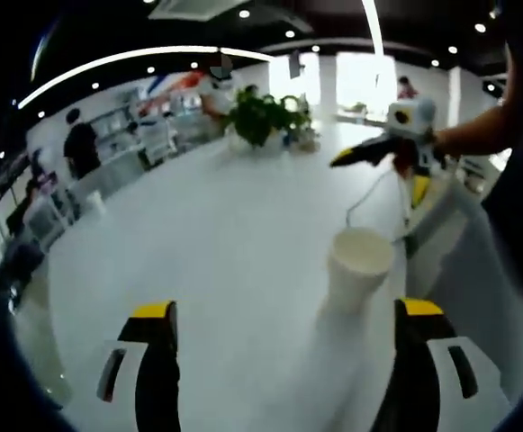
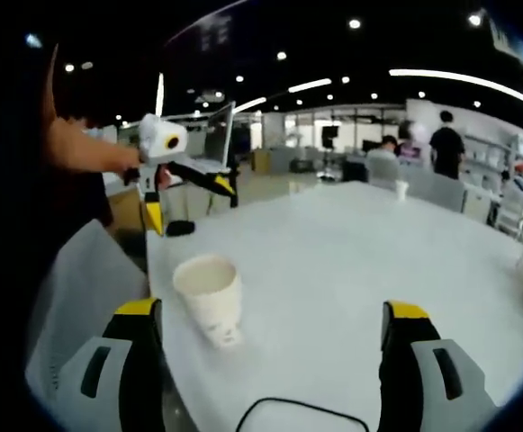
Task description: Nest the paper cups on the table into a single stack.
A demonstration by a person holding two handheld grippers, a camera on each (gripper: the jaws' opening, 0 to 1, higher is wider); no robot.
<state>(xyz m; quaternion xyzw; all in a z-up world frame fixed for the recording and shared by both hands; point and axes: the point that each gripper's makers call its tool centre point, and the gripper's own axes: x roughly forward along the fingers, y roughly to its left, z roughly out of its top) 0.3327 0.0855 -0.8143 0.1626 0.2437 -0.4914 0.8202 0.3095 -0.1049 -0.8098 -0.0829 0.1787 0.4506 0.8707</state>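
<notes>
My left gripper (image 1: 284,360) has its jaws spread wide with nothing between them, and my right gripper (image 2: 275,355) is the same: jaws wide apart, empty, a loop of dark cable at the bottom between them. Both hang low over the white tabletop (image 1: 216,243).

The one paper cup (image 1: 358,267) I can make out stands upright on the tabletop, mouth up. In the left gripper view it sits just ahead of my right-hand jaw tip, near the tabletop's edge. In the right gripper view the same cup (image 2: 211,297) is just beyond my left-hand jaw tip, with some faint print low on its wall. Neither pair of jaws touches it.

I judge this cup to be very light and thin-walled: stiff at the rolled rim, soft in the middle of the wall, easily dented or tipped by a sideways nudge. I would close across the upper wall just under the rim, gently, squeezing only enough to lift it. Its smooth tapered side may slip downward out of a loose pinch.

Farther out from the cup, at the far end of the tabletop, stands a green potted plant (image 1: 263,117). I cannot pick out a second cup with certainty; a small pale one (image 2: 401,190) may stand far across the tabletop.
</notes>
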